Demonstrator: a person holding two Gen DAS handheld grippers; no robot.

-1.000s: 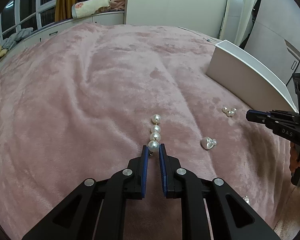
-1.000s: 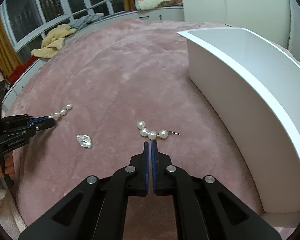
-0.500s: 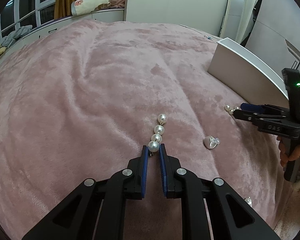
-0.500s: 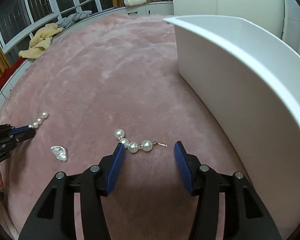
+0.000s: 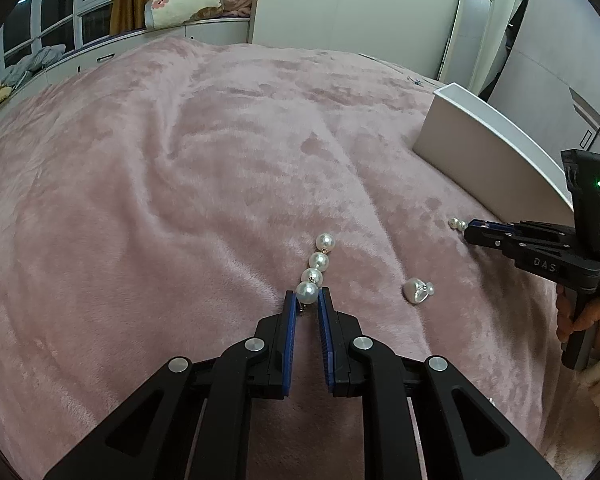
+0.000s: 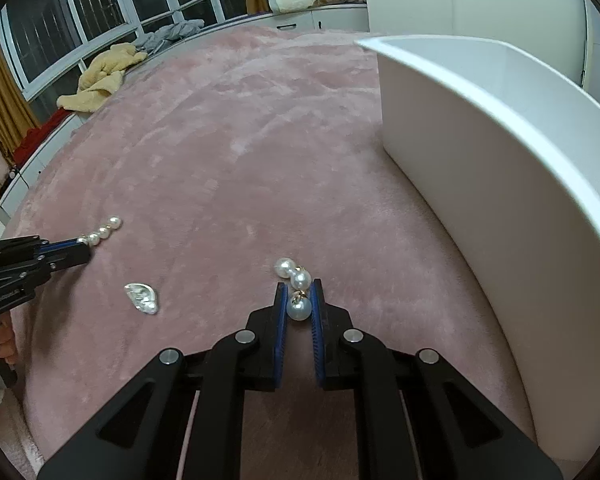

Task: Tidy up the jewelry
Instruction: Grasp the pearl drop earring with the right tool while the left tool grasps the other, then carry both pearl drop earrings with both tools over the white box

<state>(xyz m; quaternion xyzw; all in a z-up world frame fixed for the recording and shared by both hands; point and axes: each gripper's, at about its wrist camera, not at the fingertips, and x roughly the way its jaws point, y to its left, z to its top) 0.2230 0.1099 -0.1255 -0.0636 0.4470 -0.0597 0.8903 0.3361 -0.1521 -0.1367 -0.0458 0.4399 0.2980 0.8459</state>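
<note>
Pearl strand now pinched in right gripper, open a moment ago; left gripper still clamps its own earring, so both await the box.

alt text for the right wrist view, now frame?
The right gripper is closed on the end pearl of a pearl drop earring lying on a pink blanket, beside a white box. At left, the left gripper grips a second pearl earring.

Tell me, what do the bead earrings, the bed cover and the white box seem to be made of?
Bead earring: glossy pearl or imitation, with bright highlights; its small links look like gold-tone metal. Bed cover: pink plush fleece, with brushed shading. White box: smooth matte board or plastic; I cannot tell which.
</note>
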